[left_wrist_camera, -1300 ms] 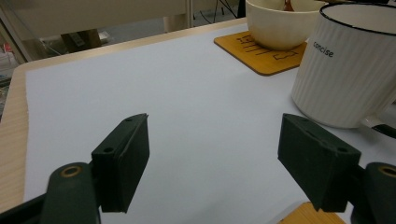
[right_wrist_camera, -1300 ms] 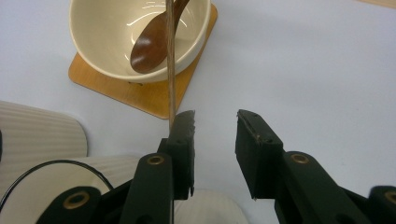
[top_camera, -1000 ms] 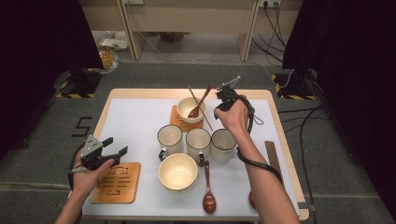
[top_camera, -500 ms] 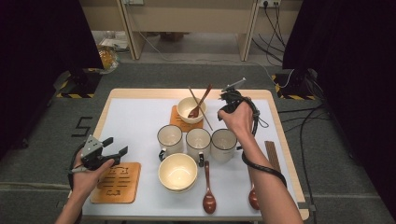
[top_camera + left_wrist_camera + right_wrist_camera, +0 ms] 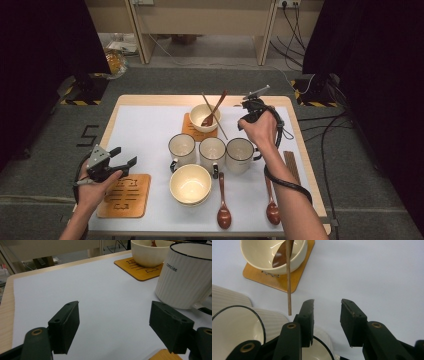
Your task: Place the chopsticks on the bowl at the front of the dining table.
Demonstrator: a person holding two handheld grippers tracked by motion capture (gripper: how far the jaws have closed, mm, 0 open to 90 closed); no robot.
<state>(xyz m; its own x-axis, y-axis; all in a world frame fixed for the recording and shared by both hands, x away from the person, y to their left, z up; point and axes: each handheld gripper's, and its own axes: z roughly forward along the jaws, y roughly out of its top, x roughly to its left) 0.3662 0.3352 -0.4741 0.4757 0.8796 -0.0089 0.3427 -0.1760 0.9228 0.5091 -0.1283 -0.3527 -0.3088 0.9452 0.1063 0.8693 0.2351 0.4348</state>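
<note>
Since a second earlier the right gripper (image 5: pixel 248 106) had drawn back a little toward the table's right side, away from the far bowl (image 5: pixel 204 117); the left gripper (image 5: pixel 118 159) had kept its place over the near coaster (image 5: pixel 124 196). The right jaws stood partly open with nothing between them, above the rightmost mug (image 5: pixel 239 154). A chopstick (image 5: pixel 288 277) leaned on the bowl beside a spoon (image 5: pixel 280 257), its near end just beside the right gripper's jaws. The left jaws gaped wide, empty, facing the leftmost mug (image 5: pixel 188 275).

Three mugs (image 5: pixel 212 151) – two bowls (image 5: pixel 189 183)
</note>
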